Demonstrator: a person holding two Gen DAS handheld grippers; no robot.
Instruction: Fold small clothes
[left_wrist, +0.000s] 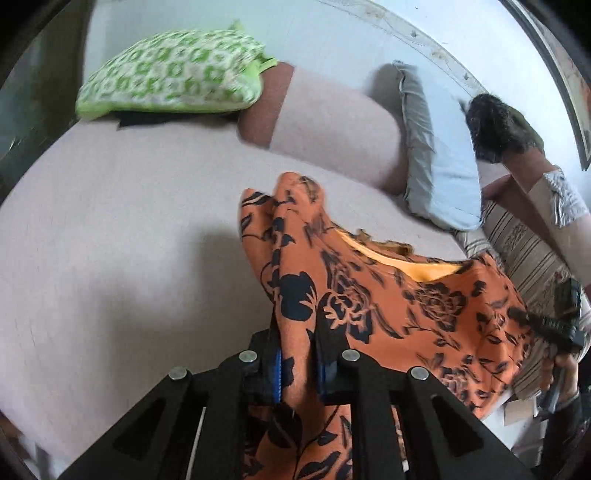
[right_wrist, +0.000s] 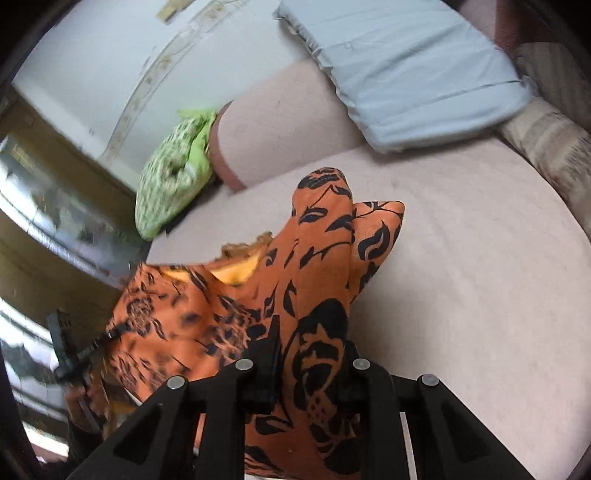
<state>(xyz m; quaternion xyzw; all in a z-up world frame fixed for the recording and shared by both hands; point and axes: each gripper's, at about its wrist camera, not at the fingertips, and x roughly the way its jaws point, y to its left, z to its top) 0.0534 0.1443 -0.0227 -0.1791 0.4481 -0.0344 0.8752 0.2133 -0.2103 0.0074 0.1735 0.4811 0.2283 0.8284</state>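
An orange garment with a black flower print (left_wrist: 388, 306) hangs in the air between my two grippers, above a pale pink bed sheet (left_wrist: 110, 240). My left gripper (left_wrist: 297, 332) is shut on one bunched corner of it. My right gripper (right_wrist: 310, 343) is shut on the other corner of the garment (right_wrist: 317, 266). A yellow inner lining shows at the neckline (left_wrist: 406, 264). The right gripper also shows at the right edge of the left wrist view (left_wrist: 554, 328), and the left gripper shows at the left edge of the right wrist view (right_wrist: 70, 350). The fingertips are hidden by cloth.
A green patterned pillow (left_wrist: 173, 74) lies at the far end of the bed. A pink bolster (left_wrist: 332, 125) and a light blue pillow (left_wrist: 443, 173) lie along the wall. A striped cushion (left_wrist: 524, 251) lies to the right. A dark fur-trimmed item (left_wrist: 495, 125) sits behind it.
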